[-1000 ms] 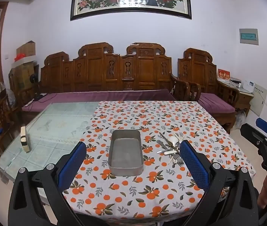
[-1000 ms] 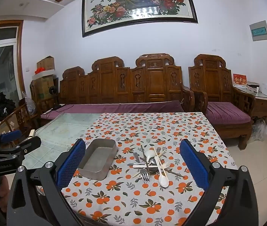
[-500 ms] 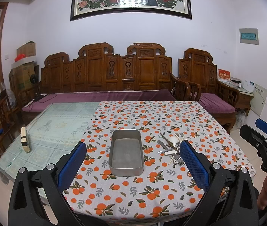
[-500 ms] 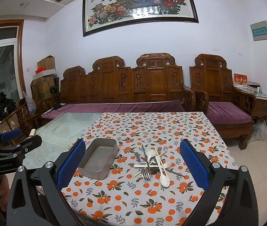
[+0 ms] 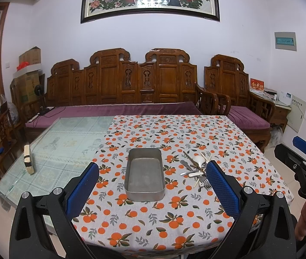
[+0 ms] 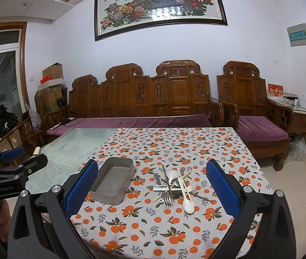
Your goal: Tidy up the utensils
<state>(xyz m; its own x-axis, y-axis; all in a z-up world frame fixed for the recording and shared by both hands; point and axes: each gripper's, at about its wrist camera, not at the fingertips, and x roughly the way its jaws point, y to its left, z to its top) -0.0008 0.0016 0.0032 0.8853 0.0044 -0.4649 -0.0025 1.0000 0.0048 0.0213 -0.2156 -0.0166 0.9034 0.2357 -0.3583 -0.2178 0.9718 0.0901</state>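
An empty grey metal tray sits on the orange-patterned tablecloth. To its right lies a heap of utensils: metal forks and spoons, white plastic spoons, chopsticks. My left gripper is open and empty, held above the table's near edge in front of the tray. My right gripper is open and empty, in front of the utensil heap. Each gripper shows at the edge of the other's view: the right, the left.
The left part of the table is bare glass with a small upright block on it. A carved wooden sofa with purple cushions stands behind the table. Boxes are stacked at the far left.
Both grippers have drifted very slightly; the right wrist view has shifted a little. Nothing on the table has moved.
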